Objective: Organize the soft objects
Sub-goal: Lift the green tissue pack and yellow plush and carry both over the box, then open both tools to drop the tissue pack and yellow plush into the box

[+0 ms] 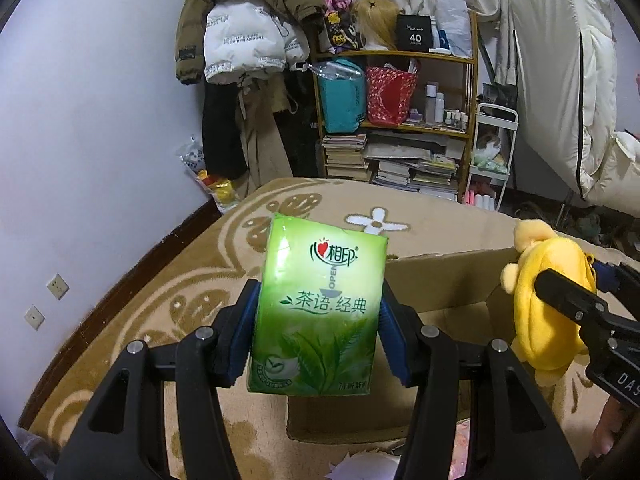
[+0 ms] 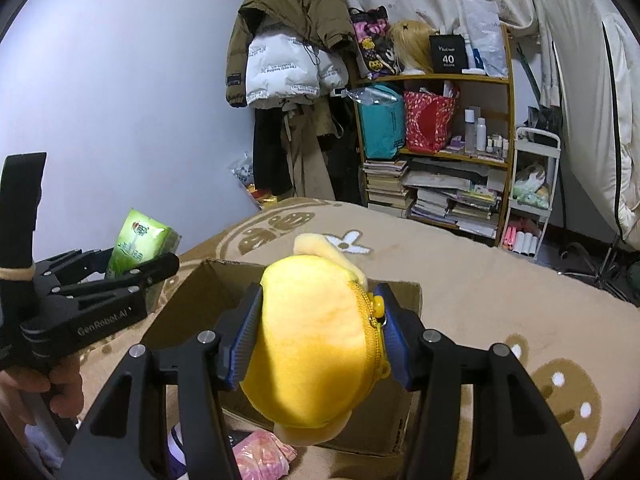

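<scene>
My left gripper (image 1: 318, 320) is shut on a green tissue pack (image 1: 318, 308), held upright above the left edge of an open cardboard box (image 1: 440, 280). My right gripper (image 2: 320, 328) is shut on a yellow plush zip pouch (image 2: 312, 344), held over the box (image 2: 192, 308). In the left wrist view the pouch (image 1: 548, 304) and right gripper (image 1: 560, 292) are at the right. In the right wrist view the tissue pack (image 2: 140, 248) and left gripper (image 2: 132, 276) are at the left.
The box stands on a beige patterned carpet (image 2: 480, 288). A pink soft item (image 2: 260, 456) lies near its front edge. A shelf (image 1: 400, 120) with bags and books, hanging coats (image 1: 248, 48) and a white trolley (image 2: 532, 184) stand beyond.
</scene>
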`<action>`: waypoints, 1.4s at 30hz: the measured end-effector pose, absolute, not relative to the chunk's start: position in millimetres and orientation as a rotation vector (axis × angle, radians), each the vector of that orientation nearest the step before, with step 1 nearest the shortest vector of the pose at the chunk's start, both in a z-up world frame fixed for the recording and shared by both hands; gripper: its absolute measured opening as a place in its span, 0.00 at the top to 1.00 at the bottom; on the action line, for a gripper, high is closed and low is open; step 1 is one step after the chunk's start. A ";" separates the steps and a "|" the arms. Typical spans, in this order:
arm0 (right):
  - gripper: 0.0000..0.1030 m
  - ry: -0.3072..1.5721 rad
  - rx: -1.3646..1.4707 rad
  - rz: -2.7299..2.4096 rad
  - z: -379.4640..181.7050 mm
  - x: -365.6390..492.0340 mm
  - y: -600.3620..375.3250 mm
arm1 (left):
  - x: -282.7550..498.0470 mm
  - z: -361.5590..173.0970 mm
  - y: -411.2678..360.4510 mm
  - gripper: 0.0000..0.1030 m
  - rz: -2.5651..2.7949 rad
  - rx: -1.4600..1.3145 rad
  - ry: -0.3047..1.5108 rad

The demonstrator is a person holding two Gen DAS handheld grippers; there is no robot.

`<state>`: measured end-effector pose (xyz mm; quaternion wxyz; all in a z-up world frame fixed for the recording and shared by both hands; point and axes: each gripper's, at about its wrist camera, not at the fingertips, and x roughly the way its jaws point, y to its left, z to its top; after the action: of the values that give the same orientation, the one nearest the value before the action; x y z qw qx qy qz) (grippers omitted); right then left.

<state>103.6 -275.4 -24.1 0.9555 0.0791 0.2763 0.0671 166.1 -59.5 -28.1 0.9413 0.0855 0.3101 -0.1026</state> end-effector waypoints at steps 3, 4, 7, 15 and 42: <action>0.43 0.574 0.170 0.141 -29.4 109.7 -278.9 | 170.2 -31.5 -56.3 0.48 -0.221 0.143 0.657; 0.43 0.578 0.169 0.143 -30.9 110.9 -279.2 | 170.9 -32.6 -55.3 0.48 -0.225 0.131 0.664; 0.43 0.592 0.166 0.144 -35.4 111.7 -280.9 | 173.1 -36.1 -55.3 0.47 -0.244 0.112 0.683; 0.42 0.619 0.170 0.145 -44.2 113.6 -285.6 | 177.1 -58.8 -70.1 0.47 -0.254 0.184 0.759; 0.22 0.651 0.193 0.142 -44.3 89.5 -289.5 | 154.3 -47.7 -55.7 0.21 -0.145 0.204 0.739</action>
<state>89.5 -289.5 -44.3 0.9404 0.0943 0.3191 0.0696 154.3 -55.7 -47.7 0.9248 0.0997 0.3603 -0.0705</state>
